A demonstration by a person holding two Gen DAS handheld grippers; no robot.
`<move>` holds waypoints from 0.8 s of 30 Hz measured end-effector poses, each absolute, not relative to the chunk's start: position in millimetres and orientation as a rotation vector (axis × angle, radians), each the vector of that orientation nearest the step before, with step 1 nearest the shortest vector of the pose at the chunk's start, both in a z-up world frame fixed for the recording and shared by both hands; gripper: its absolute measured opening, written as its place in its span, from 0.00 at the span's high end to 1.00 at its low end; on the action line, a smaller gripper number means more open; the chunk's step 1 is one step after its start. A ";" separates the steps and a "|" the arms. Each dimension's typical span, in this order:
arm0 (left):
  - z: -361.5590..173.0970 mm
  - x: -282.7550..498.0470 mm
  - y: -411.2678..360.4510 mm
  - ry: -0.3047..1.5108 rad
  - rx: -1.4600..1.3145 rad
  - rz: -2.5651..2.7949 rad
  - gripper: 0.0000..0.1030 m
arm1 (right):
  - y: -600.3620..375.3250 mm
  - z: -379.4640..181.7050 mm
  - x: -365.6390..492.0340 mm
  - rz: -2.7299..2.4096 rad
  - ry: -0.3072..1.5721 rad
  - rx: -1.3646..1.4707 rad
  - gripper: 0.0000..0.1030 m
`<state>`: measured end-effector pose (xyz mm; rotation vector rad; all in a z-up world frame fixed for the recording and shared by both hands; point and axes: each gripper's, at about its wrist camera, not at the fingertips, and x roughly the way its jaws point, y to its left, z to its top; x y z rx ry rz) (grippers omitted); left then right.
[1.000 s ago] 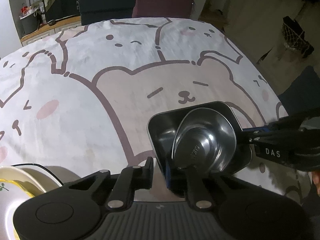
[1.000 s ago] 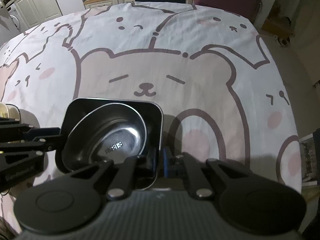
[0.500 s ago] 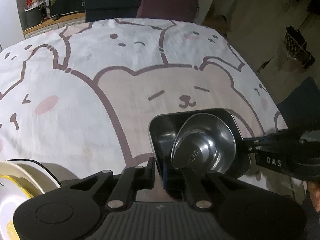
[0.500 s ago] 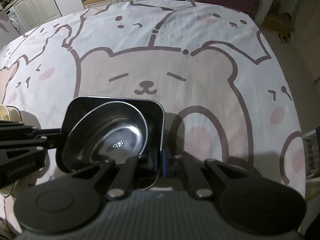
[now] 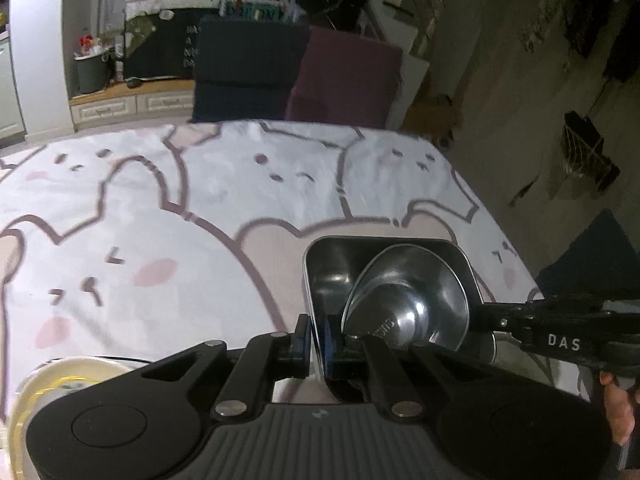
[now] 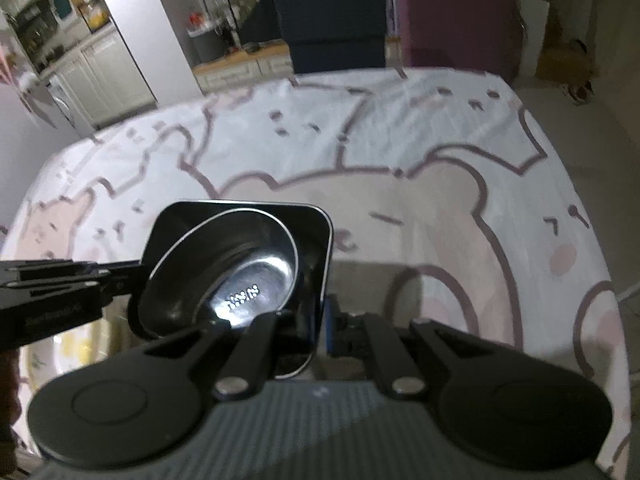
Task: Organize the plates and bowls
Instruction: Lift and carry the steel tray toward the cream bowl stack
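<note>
Both tongs pinch one square steel tray (image 5: 336,276): left tongs (image 5: 316,340) on its left wall, right tongs (image 6: 322,320) on its right wall. It hangs above the counter's bear-print cloth (image 5: 200,240), a round steel bowl (image 5: 408,308) tilted inside. A cream plate (image 5: 60,376) lies below the left tongs. Beyond the counter's far edge stand dark (image 5: 244,76) and maroon (image 5: 344,80) chair backs.

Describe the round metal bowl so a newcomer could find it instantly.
Start at the bear-print tablecloth, then find the square steel tray pinched on opposite rims by the left claw and right claw. The round steel bowl leans tilted inside it, the only circular thing there.
</note>
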<state>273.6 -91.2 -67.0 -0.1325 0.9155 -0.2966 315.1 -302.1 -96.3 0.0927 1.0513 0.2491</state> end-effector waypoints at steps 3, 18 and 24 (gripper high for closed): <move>-56.5 264.4 -68.6 0.893 -0.154 -0.274 0.94 | -289.1 -83.0 312.8 0.290 1.013 0.118 0.94; -24.3 211.6 53.7 0.810 -0.268 -0.125 0.94 | -173.1 -51.7 295.6 0.510 0.918 0.110 0.94; -29.7 196.8 86.4 0.816 -0.305 -0.103 0.94 | -138.0 -51.2 282.9 0.556 0.922 0.101 0.93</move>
